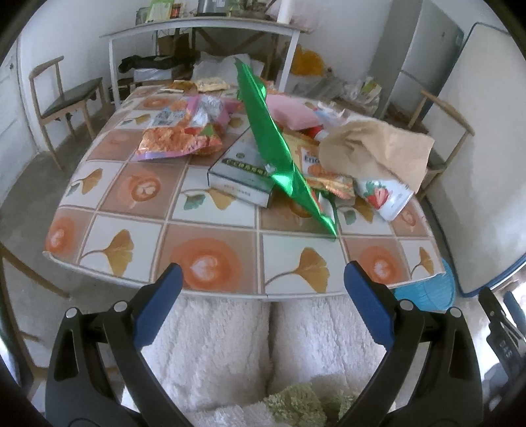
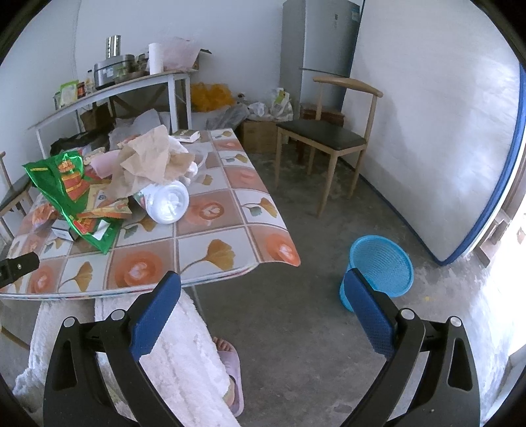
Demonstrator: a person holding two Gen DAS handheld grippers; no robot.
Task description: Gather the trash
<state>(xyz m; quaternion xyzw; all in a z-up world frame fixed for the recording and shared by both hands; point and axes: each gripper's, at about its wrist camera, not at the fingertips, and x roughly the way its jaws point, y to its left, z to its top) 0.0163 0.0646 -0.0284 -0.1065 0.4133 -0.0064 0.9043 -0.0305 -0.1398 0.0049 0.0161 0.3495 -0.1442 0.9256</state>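
Trash lies heaped on the patterned table (image 1: 210, 262): a green foil wrapper (image 1: 273, 144) standing on edge, an orange snack bag (image 1: 177, 141), a white-and-green box (image 1: 240, 170), crumpled brown paper (image 1: 378, 147) and a strawberry cup (image 1: 384, 193) on its side. My left gripper (image 1: 263, 279) hangs open and empty just before the table's near edge. My right gripper (image 2: 263, 289) is open and empty too, held off the table's right corner. From there I see the green wrapper (image 2: 65, 190), the cup (image 2: 167, 203), the brown paper (image 2: 151, 157) and a blue mesh bin (image 2: 381, 266) on the floor.
A person's legs in white fleece (image 1: 263, 354) sit under the table, with a slippered foot (image 2: 230, 361) on the concrete floor. A wooden chair (image 2: 332, 138) stands right of the table, another chair (image 1: 65, 95) at the left. A cluttered shelf (image 1: 203, 26) and a fridge (image 2: 319, 49) line the back wall.
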